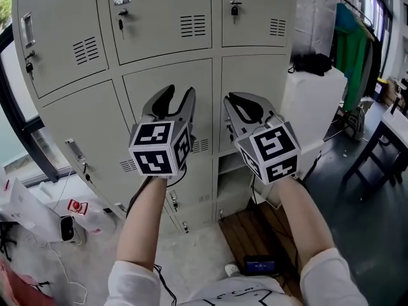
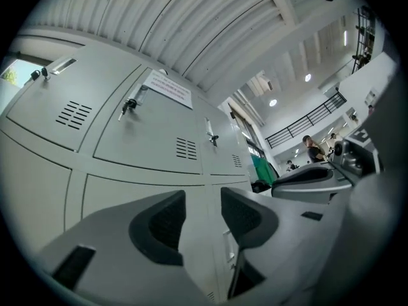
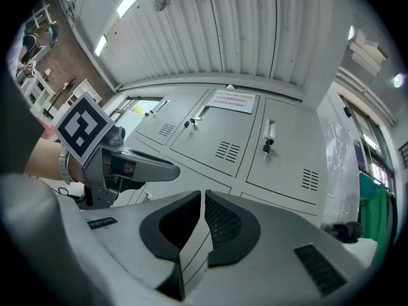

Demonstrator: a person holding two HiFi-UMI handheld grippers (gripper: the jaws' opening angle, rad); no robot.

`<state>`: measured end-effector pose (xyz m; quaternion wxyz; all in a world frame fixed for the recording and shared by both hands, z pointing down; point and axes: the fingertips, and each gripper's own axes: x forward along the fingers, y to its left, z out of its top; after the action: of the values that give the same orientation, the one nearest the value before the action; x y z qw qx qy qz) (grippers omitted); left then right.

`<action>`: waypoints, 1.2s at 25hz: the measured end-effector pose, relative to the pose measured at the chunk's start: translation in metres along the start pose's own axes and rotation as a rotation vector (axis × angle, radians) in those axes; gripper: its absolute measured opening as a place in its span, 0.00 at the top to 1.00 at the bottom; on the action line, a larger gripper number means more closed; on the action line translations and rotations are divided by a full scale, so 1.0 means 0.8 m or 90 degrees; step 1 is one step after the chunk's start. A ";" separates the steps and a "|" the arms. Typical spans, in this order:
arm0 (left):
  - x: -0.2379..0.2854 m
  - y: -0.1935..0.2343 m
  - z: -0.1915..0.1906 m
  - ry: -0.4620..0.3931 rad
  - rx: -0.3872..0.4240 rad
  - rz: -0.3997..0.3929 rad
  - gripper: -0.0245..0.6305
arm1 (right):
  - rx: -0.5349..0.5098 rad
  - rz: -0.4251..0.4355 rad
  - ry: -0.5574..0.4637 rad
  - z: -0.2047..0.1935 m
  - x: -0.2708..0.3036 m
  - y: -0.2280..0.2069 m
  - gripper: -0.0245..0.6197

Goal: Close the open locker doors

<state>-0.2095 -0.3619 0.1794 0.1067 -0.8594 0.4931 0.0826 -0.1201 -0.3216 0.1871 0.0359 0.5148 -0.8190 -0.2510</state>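
Grey lockers [image 1: 166, 37] ahead; left gripper [image 1: 178, 92] fingers [image 2: 159, 227] apart.

The head view looks steeply down from the person's head, close to the lockers [image 1: 159, 88], taking in their front and the floor [image 1: 194, 250]; each gripper view sits low behind its own jaws, tilted upward at the upper rows and ceiling [image 3: 210, 30]; all three share the same locker front.
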 end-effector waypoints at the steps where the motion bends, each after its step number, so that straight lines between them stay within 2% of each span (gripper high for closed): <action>1: 0.006 -0.012 -0.007 0.001 -0.002 -0.010 0.69 | 0.003 -0.002 0.007 -0.010 -0.004 -0.007 0.90; 9: 0.056 -0.124 -0.080 0.046 -0.030 -0.103 0.78 | 0.031 -0.011 0.083 -0.111 -0.061 -0.057 0.90; 12: 0.073 -0.166 -0.103 0.061 -0.036 -0.137 0.79 | 0.043 -0.034 0.111 -0.149 -0.081 -0.079 0.90; 18: 0.102 -0.242 -0.164 0.113 -0.060 -0.203 0.93 | 0.076 -0.066 0.158 -0.229 -0.119 -0.119 0.90; 22: 0.117 -0.292 -0.209 0.150 -0.071 -0.248 0.93 | 0.100 -0.091 0.194 -0.286 -0.149 -0.146 0.90; 30: 0.140 -0.358 -0.295 0.189 -0.103 -0.269 0.93 | 0.149 -0.117 0.286 -0.398 -0.201 -0.172 0.90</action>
<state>0.1031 -0.3769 0.4083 -0.0212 -0.9518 0.3046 -0.0290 0.1698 -0.3496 0.4350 0.1344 0.6303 -0.7637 -0.0364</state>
